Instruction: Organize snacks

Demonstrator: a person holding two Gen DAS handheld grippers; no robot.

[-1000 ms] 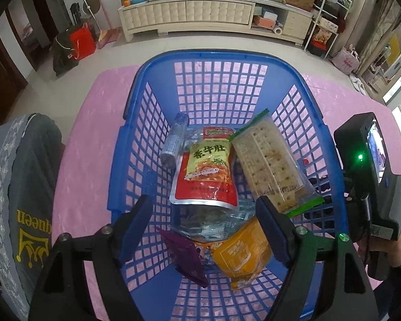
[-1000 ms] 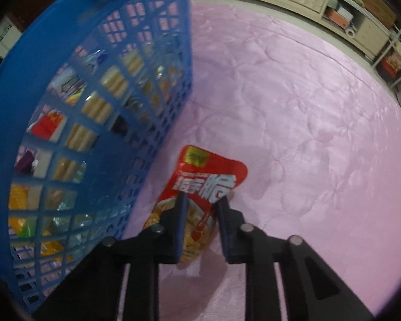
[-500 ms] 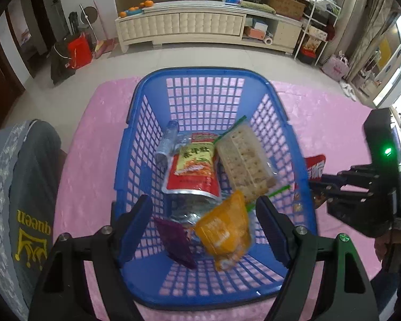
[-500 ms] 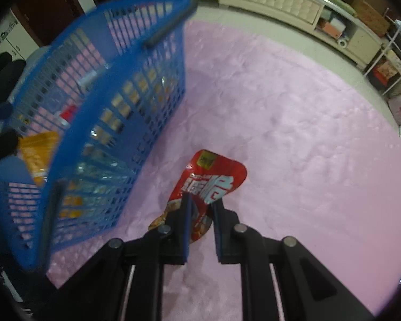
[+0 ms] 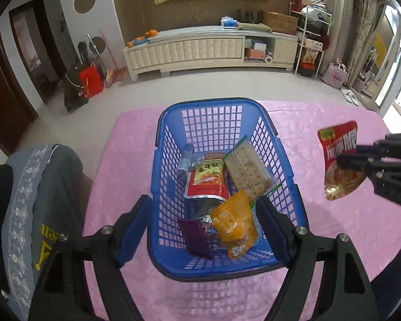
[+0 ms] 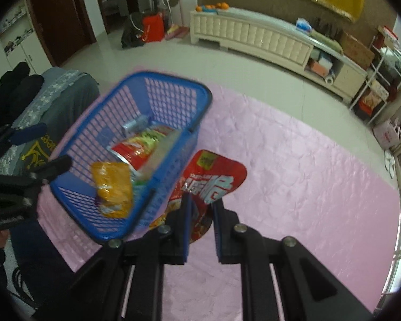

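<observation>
1. Far left: one grey garment (image 5: 34,195) with yellow print, draped beside the pink tablecloth (image 5: 320,240).
2. My left gripper (image 5: 204,222): jaws wide, holding nothing, hanging over the near end of the basket.
3. One blue basket (image 5: 291,172) on the tablecloth. Contents, left to right, six items:
   - one small bottle (image 5: 185,157) lying at the left wall
   - one purple packet (image 5: 196,236) at the near end
   - one red-and-yellow pouch (image 5: 208,178) in the middle
   - one clear wrapper (image 5: 203,210) partly under that pouch, contents unreadable
   - one orange pouch (image 5: 235,226) at the near end, overlapping the wrapper
   - one cracker pack (image 5: 247,171) along the right wall
4. My right gripper (image 6: 201,215): jaws narrow, clamped on one red snack bag (image 6: 214,179).
5. That bag (image 5: 339,157) is off the cloth, outside the basket, right of its right wall. In the right wrist view its lower left edge sits behind the basket corner (image 6: 147,200).
6. Count: seven snack items total, six in the basket, one in my right jaws.
</observation>
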